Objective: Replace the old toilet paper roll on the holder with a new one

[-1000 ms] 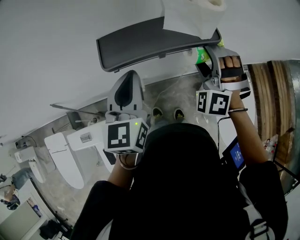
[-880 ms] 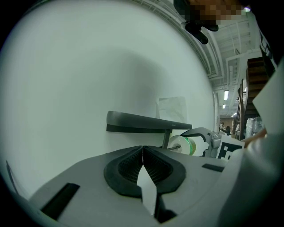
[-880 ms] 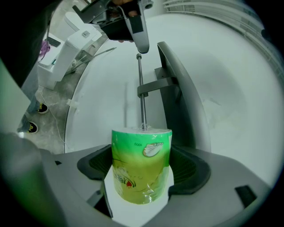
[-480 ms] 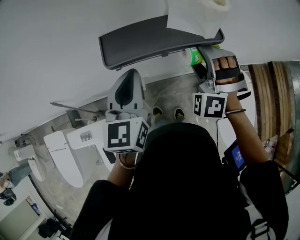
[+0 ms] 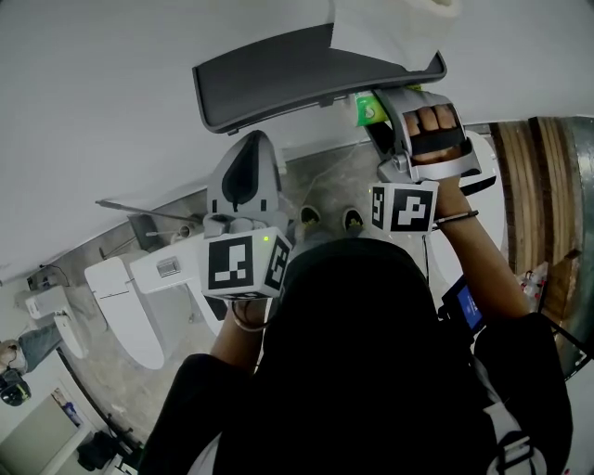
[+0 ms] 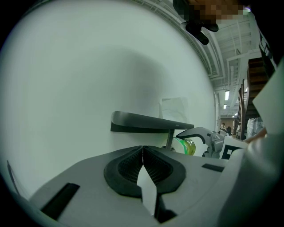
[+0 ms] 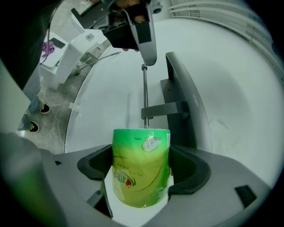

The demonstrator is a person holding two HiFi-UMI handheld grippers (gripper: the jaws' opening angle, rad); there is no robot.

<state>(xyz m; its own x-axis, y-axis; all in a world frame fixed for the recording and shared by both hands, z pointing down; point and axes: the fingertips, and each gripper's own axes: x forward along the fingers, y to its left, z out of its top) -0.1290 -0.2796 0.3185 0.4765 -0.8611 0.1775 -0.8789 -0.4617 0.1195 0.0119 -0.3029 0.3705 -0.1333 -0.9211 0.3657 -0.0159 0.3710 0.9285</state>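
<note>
Nearest in the head view, at the bottom of the frame, is the person's dark-clad head and shoulders. Just past them is the left gripper [image 6: 143,154], left of centre. Its own view shows its jaws shut tip to tip with nothing between them.

Up and to the right, the right hand [image 5: 436,131] holds the right gripper [image 7: 141,170] raised to the holder [image 5: 306,67]. In the right gripper view the jaws are spread wide and pressed against both sides of the toilet paper roll [image 7: 140,164]. The roll is in a green and yellow wrapper, with a round sticker on its far end.

Right behind the roll's far end a thin metal rod [image 7: 145,95] runs away towards the top of the frame. A bracket joins the rod to the holder's dark grey cover. Whether the roll touches the rod cannot be told. In the head view the roll sits just under the right end of that cover, at the upper right.

White paper [image 5: 390,26] rests on top of the cover, against the pale wall [image 5: 102,111].

Furthest off, at the lower left of the head view, white toilets [image 5: 121,301] stand on a grey floor.
</note>
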